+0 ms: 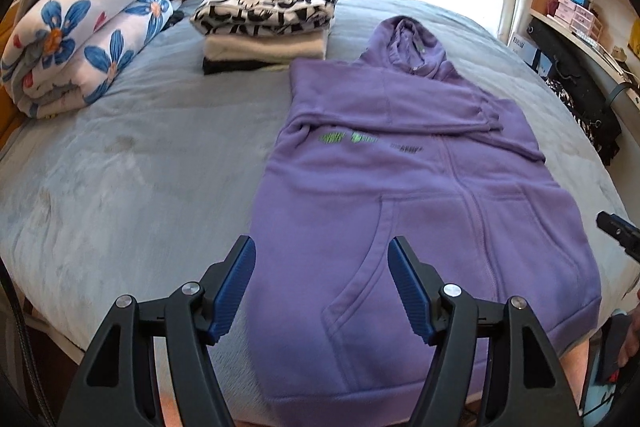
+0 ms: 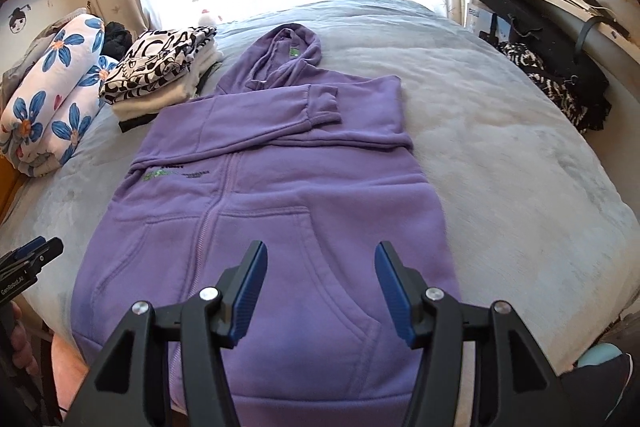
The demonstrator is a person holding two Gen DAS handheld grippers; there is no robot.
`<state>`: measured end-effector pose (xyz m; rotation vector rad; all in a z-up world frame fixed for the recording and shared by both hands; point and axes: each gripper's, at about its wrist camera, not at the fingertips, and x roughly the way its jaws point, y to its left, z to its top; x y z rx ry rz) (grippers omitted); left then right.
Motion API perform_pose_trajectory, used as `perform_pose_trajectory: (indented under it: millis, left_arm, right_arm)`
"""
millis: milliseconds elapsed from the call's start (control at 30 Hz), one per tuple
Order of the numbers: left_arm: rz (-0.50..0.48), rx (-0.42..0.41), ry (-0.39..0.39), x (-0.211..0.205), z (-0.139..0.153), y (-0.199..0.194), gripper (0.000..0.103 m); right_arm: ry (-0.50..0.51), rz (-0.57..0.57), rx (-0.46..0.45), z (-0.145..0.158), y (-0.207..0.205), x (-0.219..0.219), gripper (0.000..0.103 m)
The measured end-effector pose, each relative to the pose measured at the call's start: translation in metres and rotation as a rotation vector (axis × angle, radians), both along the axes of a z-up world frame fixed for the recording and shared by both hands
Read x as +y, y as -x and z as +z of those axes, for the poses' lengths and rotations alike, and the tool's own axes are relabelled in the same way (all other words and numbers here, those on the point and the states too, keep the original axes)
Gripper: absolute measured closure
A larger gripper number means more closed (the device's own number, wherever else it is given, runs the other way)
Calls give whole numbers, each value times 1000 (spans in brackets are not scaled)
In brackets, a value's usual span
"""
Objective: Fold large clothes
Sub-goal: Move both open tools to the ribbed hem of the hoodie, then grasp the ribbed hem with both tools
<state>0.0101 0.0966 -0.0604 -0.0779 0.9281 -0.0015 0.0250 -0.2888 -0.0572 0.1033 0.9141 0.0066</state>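
A purple zip hoodie (image 1: 420, 187) lies front up on the grey bed, hood toward the window, both sleeves folded across its chest; it also shows in the right wrist view (image 2: 280, 195). My left gripper (image 1: 322, 255) is open and empty, held above the hoodie's lower left pocket. My right gripper (image 2: 320, 259) is open and empty, above the lower right pocket. The right gripper's tip (image 1: 618, 231) shows at the left wrist view's right edge, and the left gripper's tip (image 2: 30, 259) shows at the right wrist view's left edge.
A stack of folded clothes (image 1: 266, 23) topped by a black-and-white garment sits beyond the hoodie, to its left. A rolled floral quilt (image 1: 84, 31) lies far left. Shelves and dark bags (image 2: 548, 47) stand along the right side of the grey bed (image 2: 520, 187).
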Motion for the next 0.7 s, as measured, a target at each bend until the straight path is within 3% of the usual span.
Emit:
perform_pose_trajectory:
  millis: [233, 500, 700]
  left_arm:
    - [-12, 65, 57, 21, -34, 12, 36]
    - [15, 180, 111, 41, -78, 11, 36]
    - [4, 200, 214, 56, -88, 11, 36]
  right_arm:
    - [-17, -34, 23, -14, 19, -28, 47]
    - [-49, -121, 128, -46, 34, -69, 47]
    - [-117, -167, 200, -70, 45, -96, 47]
